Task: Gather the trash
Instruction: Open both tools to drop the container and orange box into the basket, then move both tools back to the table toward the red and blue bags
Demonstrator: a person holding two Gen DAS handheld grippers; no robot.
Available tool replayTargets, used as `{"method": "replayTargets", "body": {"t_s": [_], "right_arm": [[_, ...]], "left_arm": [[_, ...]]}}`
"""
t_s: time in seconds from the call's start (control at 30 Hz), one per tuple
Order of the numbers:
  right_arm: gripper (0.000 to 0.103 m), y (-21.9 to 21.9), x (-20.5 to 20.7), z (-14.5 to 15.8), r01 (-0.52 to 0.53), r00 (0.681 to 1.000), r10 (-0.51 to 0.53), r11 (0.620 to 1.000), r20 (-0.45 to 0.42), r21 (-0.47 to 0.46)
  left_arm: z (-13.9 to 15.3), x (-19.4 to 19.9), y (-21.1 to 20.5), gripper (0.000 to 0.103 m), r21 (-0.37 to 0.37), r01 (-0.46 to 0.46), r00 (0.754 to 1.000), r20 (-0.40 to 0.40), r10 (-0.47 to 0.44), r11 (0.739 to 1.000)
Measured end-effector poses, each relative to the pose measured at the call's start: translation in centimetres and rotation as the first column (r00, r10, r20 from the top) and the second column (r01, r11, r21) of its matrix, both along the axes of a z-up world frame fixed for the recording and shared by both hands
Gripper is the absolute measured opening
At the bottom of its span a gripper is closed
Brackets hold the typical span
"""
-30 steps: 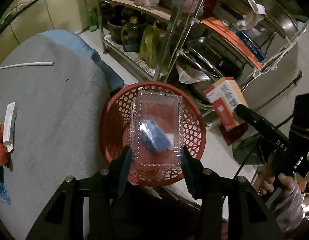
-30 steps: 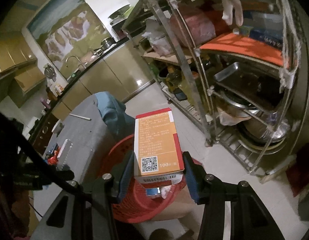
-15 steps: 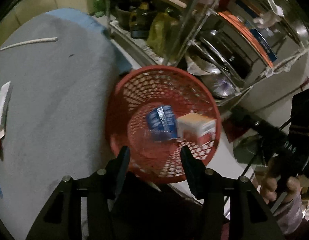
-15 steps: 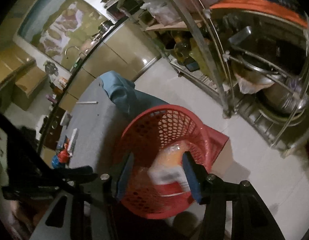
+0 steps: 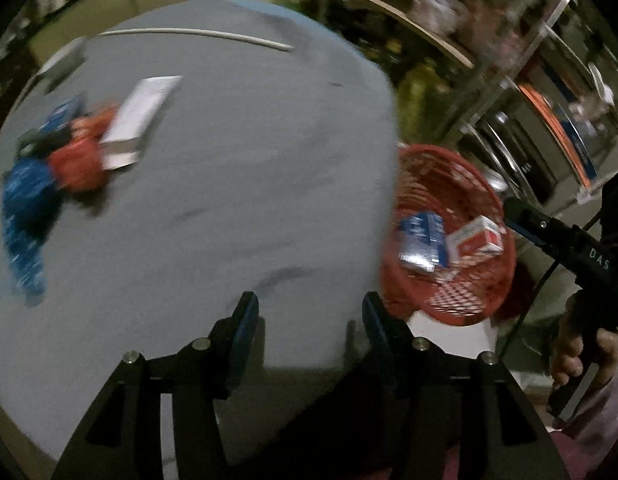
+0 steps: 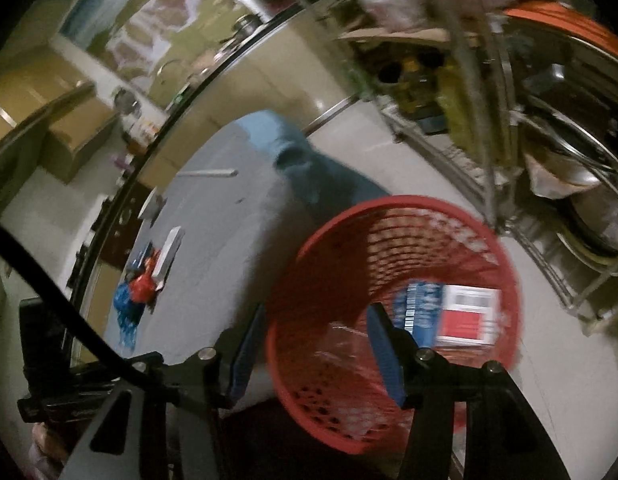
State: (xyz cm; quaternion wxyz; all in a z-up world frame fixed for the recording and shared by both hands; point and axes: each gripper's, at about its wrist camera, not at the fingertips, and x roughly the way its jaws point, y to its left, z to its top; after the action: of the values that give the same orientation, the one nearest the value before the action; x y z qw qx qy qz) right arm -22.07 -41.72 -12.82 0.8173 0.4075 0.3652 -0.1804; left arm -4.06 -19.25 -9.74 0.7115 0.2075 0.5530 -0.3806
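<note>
A red mesh basket (image 5: 453,184) (image 6: 389,220) stands on the floor beside the grey table (image 5: 229,200). In it lie an orange-and-white box (image 5: 475,242) (image 6: 467,316), a blue packet (image 5: 421,242) (image 6: 417,308) and a clear plastic tray (image 6: 345,344). My left gripper (image 5: 309,312) is open and empty over the table's near edge. My right gripper (image 6: 313,320) is open and empty above the basket's near rim; its body also shows in the left wrist view (image 5: 565,248). On the table's left lie a white box (image 5: 141,116) (image 6: 169,252), a red wrapper (image 5: 77,164) and a blue wrapper (image 5: 23,216).
A metal rack (image 6: 549,128) with pots and bags stands behind the basket. A white stick (image 5: 197,36) lies at the table's far edge. A blue cloth (image 6: 309,172) hangs off the table's corner. Kitchen counters run along the back wall.
The orange-and-white box has left my right gripper and dropped into the basket. My left gripper has swung left from over the basket to over the table. The right gripper has tilted down.
</note>
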Motion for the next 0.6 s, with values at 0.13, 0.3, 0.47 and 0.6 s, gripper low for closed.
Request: {"method": "replayTargets", "body": {"t_s": [0.13, 0.3, 0.47, 0.6], "right_arm": [[0.056, 2.1, 2.8, 0.4, -0.066, 0.998, 0.066, 0.998, 0.006, -0.008], [0.056, 5.1, 5.9, 1.5, -0.155, 0.988, 0.156, 0.987, 0.008, -0.044], [0.056, 8.1, 8.3, 2.4, -0.234, 0.972, 0.235, 0.969, 0.002, -0.079], [0.056, 10.4, 10.5, 2.9, -0.3, 0.954, 0.301, 0.949, -0.005, -0.098]], "left_arm": [[0.8, 2.7, 4.8, 0.055, -0.009, -0.107, 0.994, 0.037, 0.107, 0.994], [1.4, 6.4, 11.3, 0.056, -0.036, -0.266, 0.961, 0.064, 0.268, 0.963], [1.4, 9.0, 17.4, 0.056, -0.056, -0.407, 0.909, 0.074, 0.41, 0.912], [1.7, 10.1, 20.5, 0.056, -0.079, -0.462, 0.881, 0.078, 0.468, 0.883]]}}
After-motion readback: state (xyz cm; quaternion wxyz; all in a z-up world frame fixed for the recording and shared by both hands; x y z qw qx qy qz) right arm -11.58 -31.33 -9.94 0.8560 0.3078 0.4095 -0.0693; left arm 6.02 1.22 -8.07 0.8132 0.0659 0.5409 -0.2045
